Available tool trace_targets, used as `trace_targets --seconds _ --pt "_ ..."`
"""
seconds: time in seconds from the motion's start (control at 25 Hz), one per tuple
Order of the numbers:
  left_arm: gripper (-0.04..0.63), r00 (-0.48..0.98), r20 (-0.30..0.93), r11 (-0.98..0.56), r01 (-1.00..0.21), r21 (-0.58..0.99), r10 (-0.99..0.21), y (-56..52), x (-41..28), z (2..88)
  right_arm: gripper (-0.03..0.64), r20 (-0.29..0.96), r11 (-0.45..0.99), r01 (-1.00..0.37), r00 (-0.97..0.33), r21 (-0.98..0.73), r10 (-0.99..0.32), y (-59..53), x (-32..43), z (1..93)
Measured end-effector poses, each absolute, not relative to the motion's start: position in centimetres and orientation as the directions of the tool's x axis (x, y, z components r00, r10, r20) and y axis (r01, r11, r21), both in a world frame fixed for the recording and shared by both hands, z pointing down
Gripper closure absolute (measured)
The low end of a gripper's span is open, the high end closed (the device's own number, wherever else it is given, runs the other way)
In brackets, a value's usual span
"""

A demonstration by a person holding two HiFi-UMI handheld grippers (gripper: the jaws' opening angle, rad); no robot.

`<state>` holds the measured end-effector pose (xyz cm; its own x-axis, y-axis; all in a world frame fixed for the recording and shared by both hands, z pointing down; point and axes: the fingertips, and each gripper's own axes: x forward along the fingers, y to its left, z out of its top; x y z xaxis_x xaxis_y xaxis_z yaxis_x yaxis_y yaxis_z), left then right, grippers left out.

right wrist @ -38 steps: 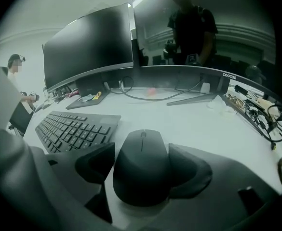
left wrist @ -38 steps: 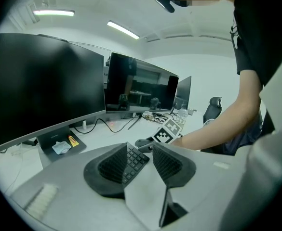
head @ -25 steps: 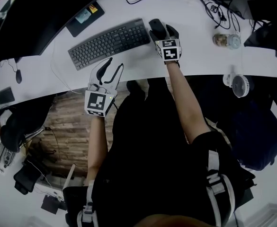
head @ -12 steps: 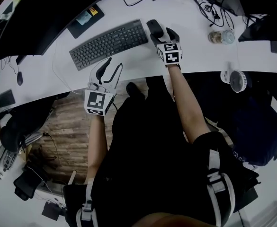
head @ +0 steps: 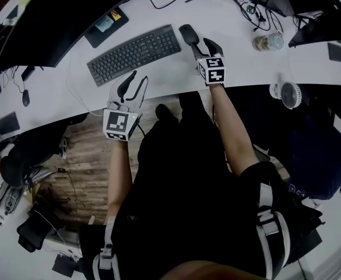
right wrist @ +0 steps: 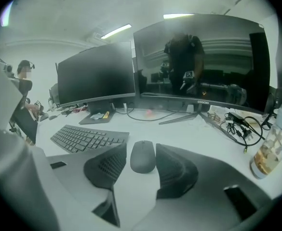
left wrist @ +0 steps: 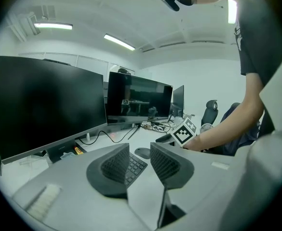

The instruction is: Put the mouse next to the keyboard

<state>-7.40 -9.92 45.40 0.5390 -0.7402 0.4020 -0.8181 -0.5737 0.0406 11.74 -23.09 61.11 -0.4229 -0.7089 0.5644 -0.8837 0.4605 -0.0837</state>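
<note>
Right gripper (right wrist: 141,148) jaws half apart, just been closing, pads clear of mouse (right wrist: 143,159) lying beside keyboard (right wrist: 85,137). Left gripper (left wrist: 140,153) jaws apart, also narrowing, empty.

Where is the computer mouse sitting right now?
In the head view, the mouse lies on the white desk, close beside the right end of the keyboard, toward the person's right side.

— Where can I pass?
— I see bare surface (head: 165,74) in front of the keyboard (head: 136,53). The mouse (head: 189,34) lies just beside it, and cables (head: 261,9) and a bottle (head: 267,41) crowd the far right.
</note>
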Motion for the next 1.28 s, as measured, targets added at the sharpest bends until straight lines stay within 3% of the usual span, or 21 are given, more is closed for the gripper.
trace_targets --seconds 0.4,0.64,1.28 --pt "0.513 0.527 0.393 -0.558 -0.829 0.041 -0.754 -8.6 -9.0 45.1 0.608 0.513 0.471 -0.876 -0.454 -0.107 -0.729 -20.2 12.9 58.1" --pt "0.594 0.53 0.389 -0.559 -0.828 0.046 -0.753 -8.0 -9.8 44.9 0.615 0.517 0.502 -0.861 -0.468 -0.083 -0.717 -18.2 13.1 57.2" --pt "0.595 0.528 0.389 -0.572 -0.82 0.004 -0.755 -6.5 -11.2 44.4 0.615 0.481 0.554 -0.832 -0.475 0.027 -0.737 -14.5 12.9 53.7"
